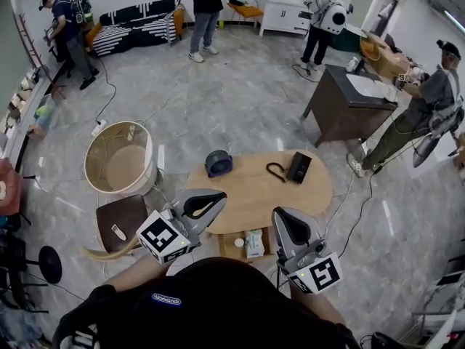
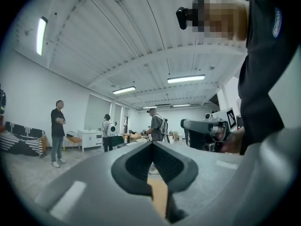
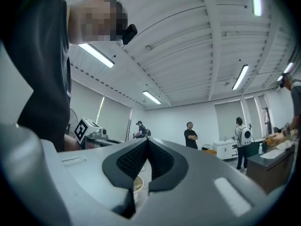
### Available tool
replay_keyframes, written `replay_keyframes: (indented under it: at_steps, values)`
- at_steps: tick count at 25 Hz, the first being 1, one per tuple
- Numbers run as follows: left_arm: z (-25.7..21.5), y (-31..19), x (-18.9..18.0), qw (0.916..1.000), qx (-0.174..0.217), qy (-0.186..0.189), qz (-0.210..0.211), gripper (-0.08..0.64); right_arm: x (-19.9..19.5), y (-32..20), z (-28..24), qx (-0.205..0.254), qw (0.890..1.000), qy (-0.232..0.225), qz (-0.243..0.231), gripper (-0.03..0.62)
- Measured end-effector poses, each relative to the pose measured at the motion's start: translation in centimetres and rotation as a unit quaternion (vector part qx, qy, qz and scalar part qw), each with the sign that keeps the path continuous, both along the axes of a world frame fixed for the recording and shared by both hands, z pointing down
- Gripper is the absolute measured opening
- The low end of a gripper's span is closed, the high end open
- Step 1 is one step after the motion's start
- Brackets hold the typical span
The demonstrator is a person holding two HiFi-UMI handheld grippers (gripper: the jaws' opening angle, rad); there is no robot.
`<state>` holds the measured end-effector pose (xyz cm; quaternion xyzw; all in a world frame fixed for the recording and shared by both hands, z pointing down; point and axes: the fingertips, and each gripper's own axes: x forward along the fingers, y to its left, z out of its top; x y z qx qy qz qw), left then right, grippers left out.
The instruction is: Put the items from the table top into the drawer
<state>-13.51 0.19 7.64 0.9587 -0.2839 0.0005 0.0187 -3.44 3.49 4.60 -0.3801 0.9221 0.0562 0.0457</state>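
Oval table (image 1: 251, 189), black phone (image 1: 298, 167) well beyond shut, empty left claw (image 1: 220, 197) and right claw (image 1: 282, 214).

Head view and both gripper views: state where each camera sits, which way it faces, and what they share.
Head view: on the person's head, facing steeply down at the wooden table; shows torso, left gripper, right gripper.
Left gripper view: on the left gripper, facing level across the room over closed jaws; shows right gripper, torso.
Right gripper view: on the right gripper, level over closed jaws; shows left gripper's marker cube, torso.
Shared: all three show the standing person with folded arms.
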Motion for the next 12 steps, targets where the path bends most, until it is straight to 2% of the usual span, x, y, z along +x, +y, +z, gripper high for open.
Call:
replay_keyframes:
  at_steps: [6,12]
  values:
    - [0.3,0.6,0.3,1.0,0.002,-0.003,0.009,0.002,0.3,-0.1,0.5,-0.019,1.0,-0.023,-0.005,0.029]
    - [0.8,0.7,1.2,0.9998,-0.005,0.001,0.018,0.002,1.6,-0.1,1.4,-0.037,0.999,-0.017,0.008,0.029]
